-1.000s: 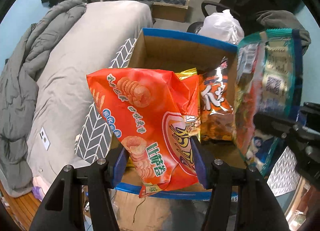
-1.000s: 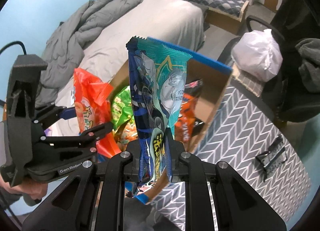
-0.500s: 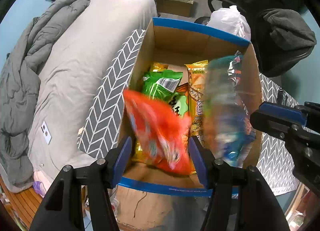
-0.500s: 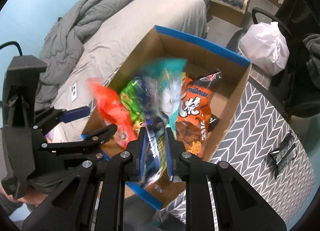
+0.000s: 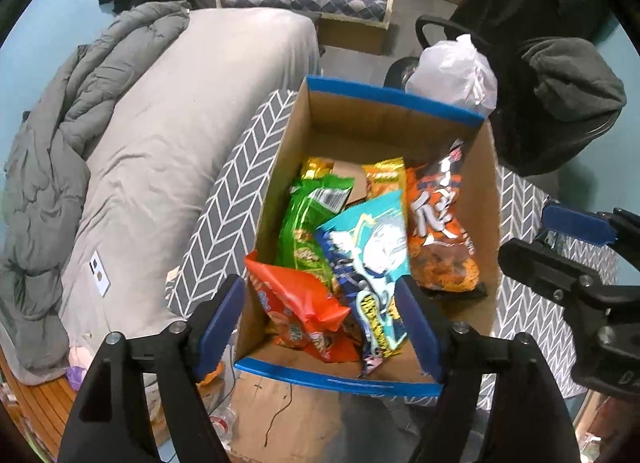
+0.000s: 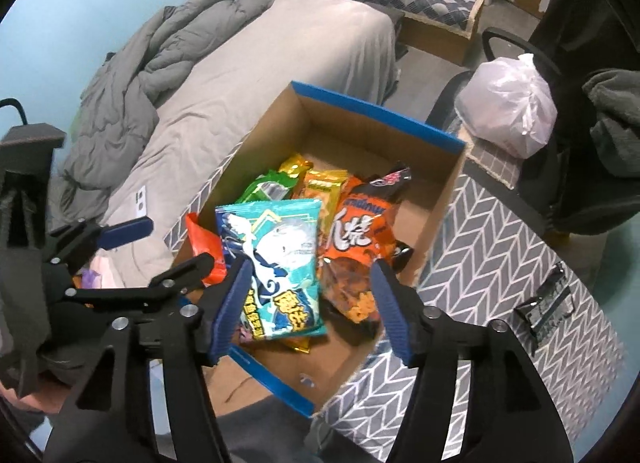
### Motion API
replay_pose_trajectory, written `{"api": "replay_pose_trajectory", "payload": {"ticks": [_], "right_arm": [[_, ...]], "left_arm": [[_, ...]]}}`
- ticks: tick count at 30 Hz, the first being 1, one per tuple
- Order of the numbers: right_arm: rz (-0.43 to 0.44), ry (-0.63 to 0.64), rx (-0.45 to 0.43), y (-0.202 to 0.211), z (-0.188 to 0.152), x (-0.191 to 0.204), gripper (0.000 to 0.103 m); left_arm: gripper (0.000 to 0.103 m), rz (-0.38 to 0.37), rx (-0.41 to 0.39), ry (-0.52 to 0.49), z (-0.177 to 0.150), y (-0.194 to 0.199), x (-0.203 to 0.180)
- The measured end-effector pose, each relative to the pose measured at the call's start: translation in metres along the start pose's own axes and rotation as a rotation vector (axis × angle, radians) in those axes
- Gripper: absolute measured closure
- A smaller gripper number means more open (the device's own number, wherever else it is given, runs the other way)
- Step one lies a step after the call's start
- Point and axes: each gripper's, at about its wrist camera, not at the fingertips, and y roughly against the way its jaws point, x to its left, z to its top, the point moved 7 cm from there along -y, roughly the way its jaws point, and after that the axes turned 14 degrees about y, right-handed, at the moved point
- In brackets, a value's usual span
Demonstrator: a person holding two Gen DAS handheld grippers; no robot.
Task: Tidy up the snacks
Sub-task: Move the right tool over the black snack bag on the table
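A cardboard box (image 5: 396, 131) (image 6: 360, 135) with blue-edged flaps holds several snack bags. An orange-red chip bag (image 5: 304, 307) (image 6: 204, 243) lies at its near left corner. Beside it a teal and blue bag (image 5: 372, 251) (image 6: 276, 255) rests on top of the pile. Further in lie a green bag (image 5: 308, 223) and an orange and black bag (image 5: 440, 235) (image 6: 360, 239). My left gripper (image 5: 322, 323) hovers above the box, its jaws opening with nothing between them. My right gripper (image 6: 310, 303) hangs over the same box, its jaws also opening and empty.
The box sits on a grey herringbone-patterned surface (image 6: 500, 271). A bed with grey sheets and a rumpled duvet (image 5: 100, 111) lies to the left. A white plastic bag (image 5: 456, 71) and a dark chair with clothes (image 5: 560, 79) stand behind the box. A small dark packet (image 6: 546, 303) lies at right.
Both grippers let go of their bags: the orange-red bag and the teal bag dropped into the box and now lie there. Both pairs of jaws have spread apart.
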Motion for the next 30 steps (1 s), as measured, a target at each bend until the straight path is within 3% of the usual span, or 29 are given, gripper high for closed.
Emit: {"api": "replay_pose_trajectory", "payload": {"ticks": [15, 30], "right_arm": [[-0.087, -0.081, -0.006, 0.032, -0.032, -0.057, 0.032], [-0.158, -0.251, 0.045, 0.052, -0.104, -0.147, 0.032]], "left_arm": [[0.023, -0.044, 0.005, -0.024, -0.005, 0.014, -0.049], [0.023, -0.049, -0.013, -0.177, -0.012, 0.015, -0.131]]}}
